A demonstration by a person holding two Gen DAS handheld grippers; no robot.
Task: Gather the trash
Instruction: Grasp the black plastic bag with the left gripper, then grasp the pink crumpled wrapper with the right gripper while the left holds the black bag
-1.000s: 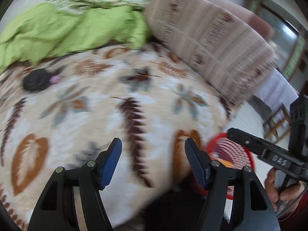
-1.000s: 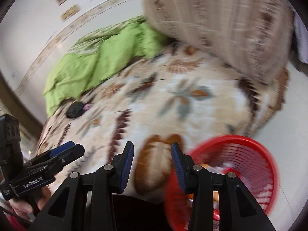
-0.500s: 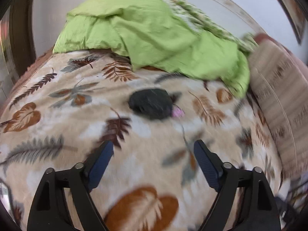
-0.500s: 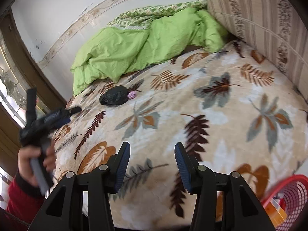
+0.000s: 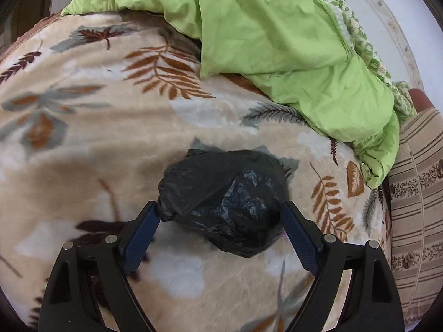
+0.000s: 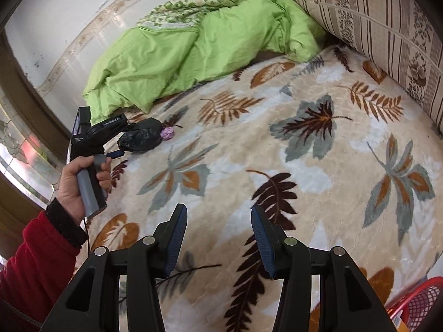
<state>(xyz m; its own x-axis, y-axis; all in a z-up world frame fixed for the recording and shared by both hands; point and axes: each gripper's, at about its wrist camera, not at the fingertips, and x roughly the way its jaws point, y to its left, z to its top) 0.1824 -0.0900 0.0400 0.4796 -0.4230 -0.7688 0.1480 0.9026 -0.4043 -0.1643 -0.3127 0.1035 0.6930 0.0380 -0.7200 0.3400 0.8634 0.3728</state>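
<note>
Reach finished: left gripper, half a second ago short of the black bag, now straddles it, fingers spread, unclosed. Right gripper hovers apart, empty; red basket beside it.

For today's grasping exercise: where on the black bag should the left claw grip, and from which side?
Grip the black bag across its bulging middle, coming straight forward over the blanket. The left claw is open and straddles it; the crumpled film is soft and should compress.
</note>
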